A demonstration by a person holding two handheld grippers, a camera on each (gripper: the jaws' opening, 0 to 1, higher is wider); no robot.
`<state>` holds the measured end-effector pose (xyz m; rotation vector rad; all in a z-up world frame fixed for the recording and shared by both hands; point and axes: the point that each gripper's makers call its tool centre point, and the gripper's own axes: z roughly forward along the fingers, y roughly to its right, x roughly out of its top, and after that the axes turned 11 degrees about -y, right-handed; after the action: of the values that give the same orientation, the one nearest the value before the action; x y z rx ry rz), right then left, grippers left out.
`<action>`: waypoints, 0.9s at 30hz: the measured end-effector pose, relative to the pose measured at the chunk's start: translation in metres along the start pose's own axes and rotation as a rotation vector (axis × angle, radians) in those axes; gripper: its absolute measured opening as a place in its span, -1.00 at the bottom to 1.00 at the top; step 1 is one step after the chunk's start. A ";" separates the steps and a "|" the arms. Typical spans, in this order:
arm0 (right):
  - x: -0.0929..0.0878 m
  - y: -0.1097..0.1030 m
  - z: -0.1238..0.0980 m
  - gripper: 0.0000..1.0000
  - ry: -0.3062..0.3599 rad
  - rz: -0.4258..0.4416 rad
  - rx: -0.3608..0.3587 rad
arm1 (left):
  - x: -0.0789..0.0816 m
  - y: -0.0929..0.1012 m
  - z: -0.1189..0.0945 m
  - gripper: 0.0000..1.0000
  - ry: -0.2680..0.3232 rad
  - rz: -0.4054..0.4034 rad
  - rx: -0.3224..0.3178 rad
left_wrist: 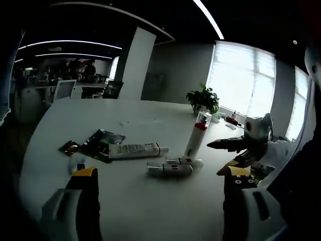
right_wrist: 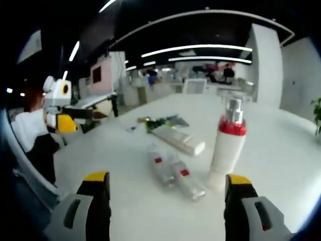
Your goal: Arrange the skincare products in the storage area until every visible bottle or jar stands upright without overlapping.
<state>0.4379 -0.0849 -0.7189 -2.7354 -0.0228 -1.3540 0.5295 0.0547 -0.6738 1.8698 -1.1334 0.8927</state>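
Standing upright already, the white bottle (right_wrist: 228,150) needs nothing; two small tubes (right_wrist: 173,173) lie flat just left of it, so both released grippers (left_wrist: 160,173) (right_wrist: 168,186) hover near.

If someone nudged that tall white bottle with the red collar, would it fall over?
Probably. The tall white bottle stands upright on the table and looks slender with a narrow base, so a push near its top would likely tip it. Being round, it may then roll, like the small tubes lying beside it.

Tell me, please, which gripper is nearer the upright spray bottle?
Right. The right gripper sits just before the upright spray bottle; the left gripper is farther back, with lying bottles between.
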 end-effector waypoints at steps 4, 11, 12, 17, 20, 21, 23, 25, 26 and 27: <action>0.002 -0.013 0.005 0.99 -0.001 0.010 0.033 | -0.003 -0.007 -0.010 0.98 0.013 -0.012 0.015; 0.003 -0.032 0.011 0.99 -0.025 -0.016 0.048 | -0.010 -0.013 -0.021 0.98 0.013 -0.033 0.027; 0.004 -0.035 0.012 0.99 -0.026 -0.023 0.050 | -0.011 -0.012 -0.023 0.98 0.013 -0.034 0.027; 0.009 -0.048 0.019 0.99 -0.039 -0.052 0.081 | -0.018 -0.011 -0.026 0.98 0.010 -0.047 0.024; 0.015 -0.054 0.024 0.99 -0.047 -0.079 0.101 | -0.022 -0.011 -0.027 0.98 0.009 -0.058 0.022; 0.017 -0.056 0.026 0.99 -0.053 -0.096 0.108 | -0.022 -0.011 -0.027 0.98 0.010 -0.059 0.021; 0.020 -0.056 0.031 0.99 -0.063 -0.119 0.111 | -0.022 -0.010 -0.027 0.98 0.013 -0.064 0.018; 0.023 -0.057 0.036 0.99 -0.079 -0.148 0.117 | -0.020 -0.007 -0.027 0.98 0.027 -0.066 0.004; 0.025 -0.057 0.038 0.99 -0.082 -0.164 0.117 | -0.020 -0.006 -0.027 0.98 0.034 -0.069 0.004; 0.026 -0.056 0.039 0.99 -0.088 -0.185 0.113 | -0.019 -0.007 -0.027 0.98 0.039 -0.073 0.009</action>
<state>0.4820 -0.0264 -0.7173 -2.7515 -0.3555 -1.2290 0.5239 0.0874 -0.6792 1.8807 -1.0329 0.8906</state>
